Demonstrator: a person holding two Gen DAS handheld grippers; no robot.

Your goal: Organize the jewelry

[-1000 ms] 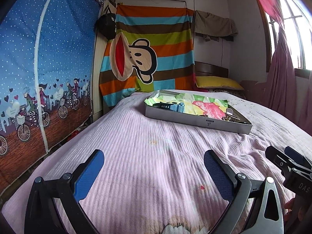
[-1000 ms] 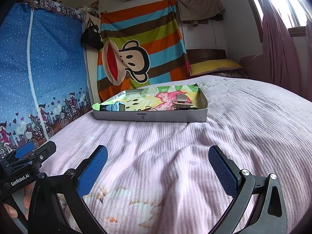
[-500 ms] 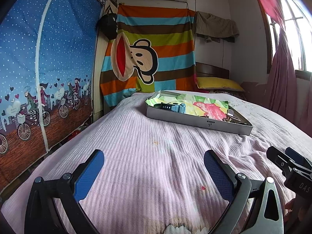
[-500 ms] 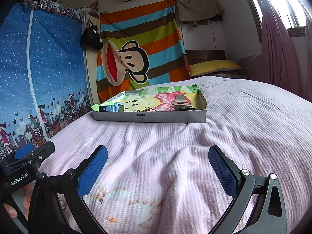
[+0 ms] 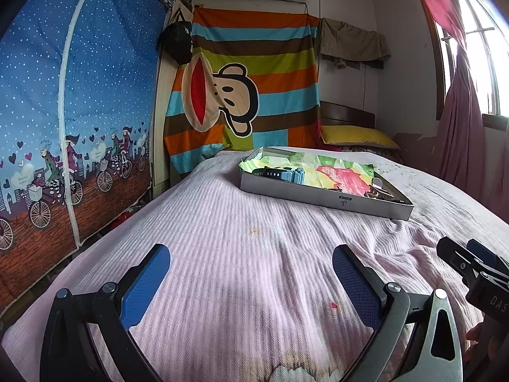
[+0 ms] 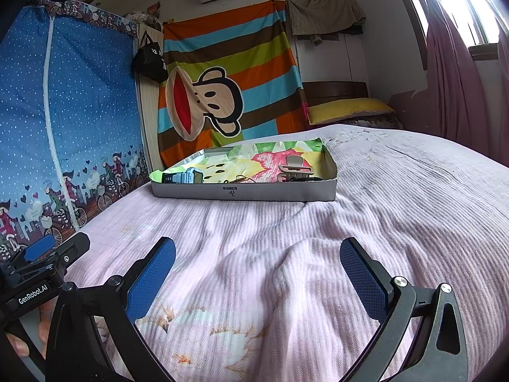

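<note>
A shallow grey box (image 5: 321,195) (image 6: 245,192) lined with bright printed paper lies on the pink bed cover, well ahead of both grippers. Inside it at the left end is a blue watch (image 5: 283,174) (image 6: 183,176). At the right end sits a beige hair claw (image 6: 294,168) (image 5: 378,192), with small dark pieces (image 6: 241,179) between them. My left gripper (image 5: 251,272) is open and empty over the bed. My right gripper (image 6: 257,265) is also open and empty, to the right of the left one (image 6: 47,254).
The pink ribbed bed cover (image 6: 381,216) fills the foreground, with folds ahead of the right gripper. A blue fabric wardrobe (image 5: 70,102) stands along the left. A striped monkey cloth (image 5: 254,95) hangs behind, a yellow pillow (image 5: 356,135) lies at the head, and pink curtains (image 6: 455,79) are on the right.
Both views have shifted slightly; the box sits marginally lower and closer in each. Both grippers stay open and empty.
</note>
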